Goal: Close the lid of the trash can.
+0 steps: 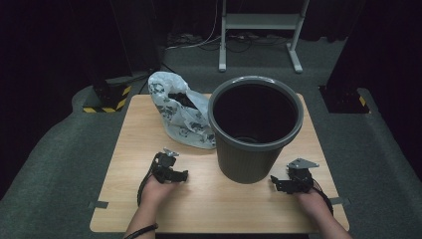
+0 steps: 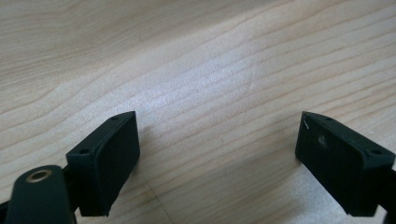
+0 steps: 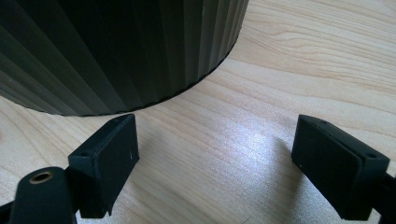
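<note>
The bin (image 1: 255, 127), grey and ribbed, is being carried upright by the desk (image 1: 219, 209), toward its far right corner, with its rim reaching close to the far edge. Its mouth is showing dark inside. A white printed plastic bag (image 1: 181, 112) is lying at the far edge, left of the bin and touching its side; dark contents are being seen through the bag's opening.

The left gripper (image 1: 183, 175) is being held low over the desk, left of the bin's base and apart from it, roughly midway between the near and far edges. In the left gripper view, the left gripper (image 2: 217, 156) is being shown with its jaws spread wide, nothing between them, bare wood grain beneath.

The right gripper (image 1: 276, 183) is being held near the right edge, just beside the bin's base on its near right side. In the right gripper view, the right gripper (image 3: 215, 156) is likewise being shown with jaws released and wide apart, gripping nothing; the bin's ribbed wall (image 3: 116, 51) is standing just ahead of the jaw tips, not touched.

Both hands are entering from the near edge.
</note>
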